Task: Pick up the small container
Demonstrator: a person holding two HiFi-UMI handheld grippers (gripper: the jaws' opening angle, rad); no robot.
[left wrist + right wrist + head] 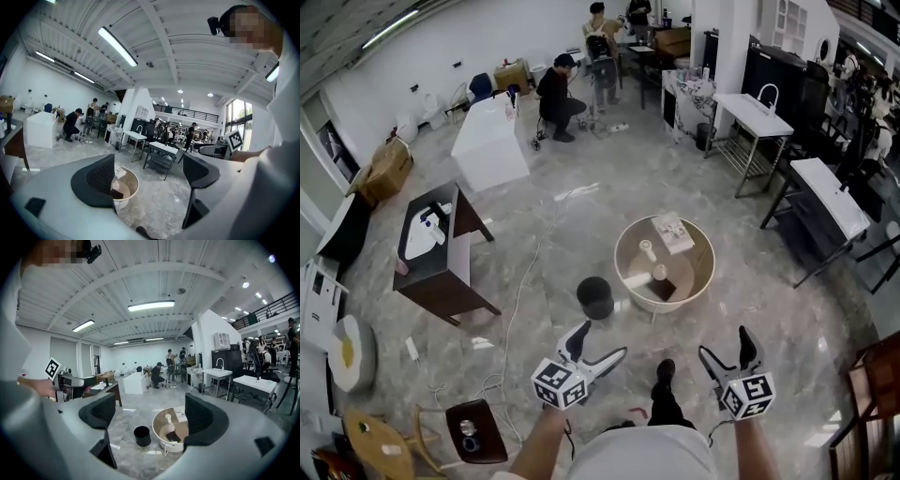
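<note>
A round low table with a raised cream rim (630, 236) stands on the marble floor ahead of me. On it are two small pale containers (645, 248) (659, 273), a white box (673, 232) and a dark flat item (662, 291). In the right gripper view the same containers (168, 418) (171, 428) show between the jaws, far off. My left gripper (602, 342) and right gripper (724, 342) hover near my body, both open and empty, well short of the table. In the left gripper view the table rim (133, 185) is half hidden behind the left jaw.
A black bin (595, 297) stands on the floor just left of the round table, also in the right gripper view (141, 435). A dark wooden desk (441, 248) and a white block (490, 141) lie to the left. Metal tables (825, 197) line the right. People (558, 94) work far behind.
</note>
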